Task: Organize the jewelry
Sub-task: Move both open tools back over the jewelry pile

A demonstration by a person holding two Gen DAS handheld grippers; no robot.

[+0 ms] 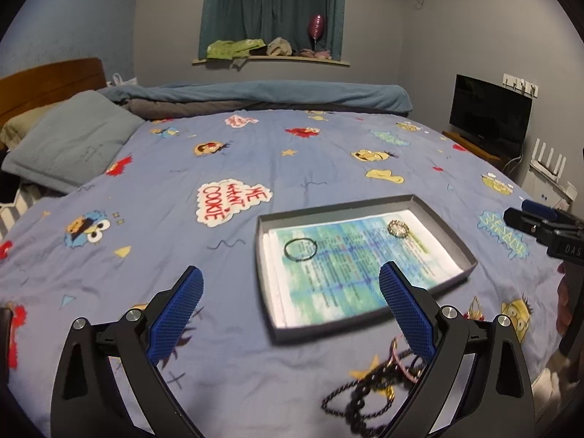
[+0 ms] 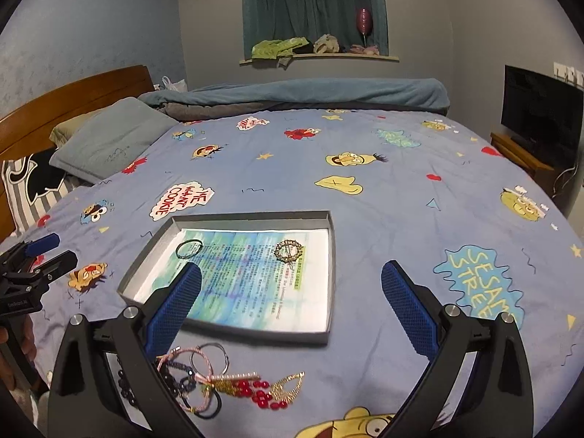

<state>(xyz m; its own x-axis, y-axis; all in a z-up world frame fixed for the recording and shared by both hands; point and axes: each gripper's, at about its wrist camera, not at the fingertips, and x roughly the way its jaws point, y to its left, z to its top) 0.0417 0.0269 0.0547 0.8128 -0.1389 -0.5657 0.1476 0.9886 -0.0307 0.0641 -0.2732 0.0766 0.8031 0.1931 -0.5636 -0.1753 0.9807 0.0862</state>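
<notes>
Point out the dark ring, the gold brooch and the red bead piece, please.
dark ring (image 2: 189, 248): right wrist view, on its thin band at the near edge.
gold brooch (image 2: 288, 250): right wrist view, on its centre bar.
red bead piece (image 2: 261, 396): right wrist view, on the bead cluster.

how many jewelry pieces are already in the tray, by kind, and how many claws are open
Thin dark ring-shaped bangle in the shallow grey cardboard tray: 1
Gold round sparkly brooch in the tray: 1
Open blue-padded claws, left and right: 2
Total: 4
</notes>
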